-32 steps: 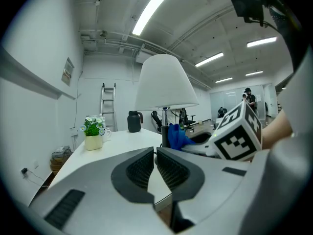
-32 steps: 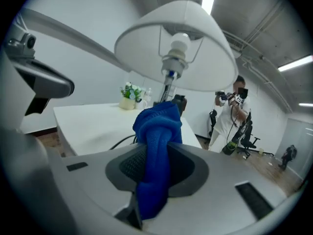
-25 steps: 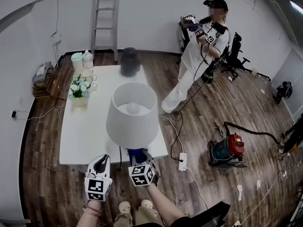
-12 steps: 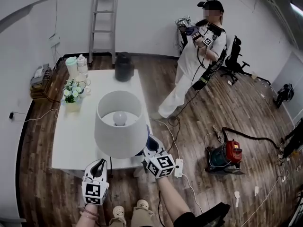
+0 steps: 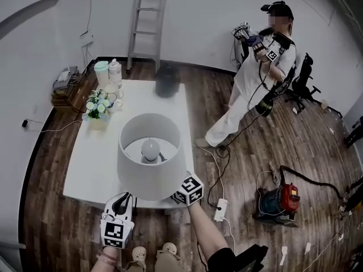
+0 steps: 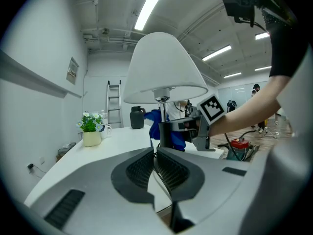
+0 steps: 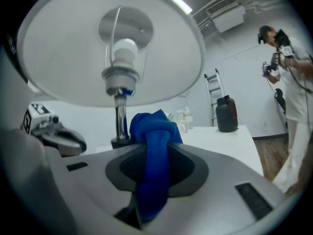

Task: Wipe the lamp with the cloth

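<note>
Lamp (image 5: 152, 157) stands at the near edge of the table (image 5: 85, 169) in the head view. I hold the right gripper (image 5: 187, 190) under the shade rim and the left gripper (image 5: 119, 205) off the edge, clear of it. Left gripper view: jaws pressed together, empty. Right gripper view: jaws pinch the blue cloth (image 7: 154, 141) just beside the stem (image 7: 119, 119), with room above to wipe, I judge.

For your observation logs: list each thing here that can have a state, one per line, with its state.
Left gripper: shut, empty.
Right gripper: shut on blue cloth.
Blue cloth: bunched, gripped.
Lamp: upright on table, bulb looks unlit.
Jug: upright.
</note>
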### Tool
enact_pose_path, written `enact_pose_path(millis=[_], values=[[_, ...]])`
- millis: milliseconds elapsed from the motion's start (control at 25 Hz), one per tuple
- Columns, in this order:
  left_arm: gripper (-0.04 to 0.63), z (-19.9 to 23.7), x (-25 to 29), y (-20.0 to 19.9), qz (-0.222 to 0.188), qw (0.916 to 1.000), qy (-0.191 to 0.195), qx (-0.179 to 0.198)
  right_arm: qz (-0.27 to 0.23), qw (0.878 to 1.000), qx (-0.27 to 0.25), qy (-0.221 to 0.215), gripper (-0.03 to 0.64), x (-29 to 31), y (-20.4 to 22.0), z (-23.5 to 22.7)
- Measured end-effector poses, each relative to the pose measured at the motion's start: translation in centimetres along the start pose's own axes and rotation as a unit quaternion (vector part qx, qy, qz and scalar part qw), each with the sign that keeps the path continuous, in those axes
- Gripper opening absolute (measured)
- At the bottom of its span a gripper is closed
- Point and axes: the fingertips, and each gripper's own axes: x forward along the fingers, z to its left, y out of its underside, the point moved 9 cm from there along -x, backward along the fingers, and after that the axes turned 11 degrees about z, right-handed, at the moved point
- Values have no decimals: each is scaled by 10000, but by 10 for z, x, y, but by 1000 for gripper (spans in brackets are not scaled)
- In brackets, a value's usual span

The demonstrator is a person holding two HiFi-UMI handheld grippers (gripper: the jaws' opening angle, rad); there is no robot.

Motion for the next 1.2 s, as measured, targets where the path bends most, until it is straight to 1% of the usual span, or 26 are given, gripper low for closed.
enact_pose_path(millis=[80,120,160,320,400,480,560,640,800,920,1000,1080,1200], values=[[8,0,1,0,14,10000,-9,-33,589,9972,-458,69,98,5,13,1],[8,0,1,1,20,10000,-7,-46,756,9954,-579,121,97,6,18,1],[8,0,1,1,21,10000,-1,-55,850,9944,-610,165,98,6,20,0],[8,-2,2,0,15,10000,45,-30,1068,9930,-382,328,98,8,20,-3],[8,-3,-1,0,1,10000,71,-5,967,9938,-214,501,97,3,21,-5],[8,-4,-4,-2,-35,9999,110,23,688,9930,22,963,97,-11,21,-7],[8,-3,-8,-4,-89,9998,165,32,485,9872,232,1503,98,-33,24,-7],[8,-3,-14,-7,-161,9996,225,-14,454,9800,376,1899,97,-58,28,4],[8,-11,-29,-13,-338,9985,438,-53,475,9603,837,2618,98,-112,33,49],[8,-20,-47,-20,-548,9965,624,-86,382,9511,1043,2884,98,-146,28,99],[9,-25,-59,-29,-739,9943,764,-40,209,9497,1124,2914,98,-161,17,134],[8,-29,-68,-40,-884,9918,922,68,24,9513,1159,2857,97,-166,1,167],[8,-35,-79,-47,-1006,9877,1190,116,-140,9522,913,2910,98,-164,-19,207]])
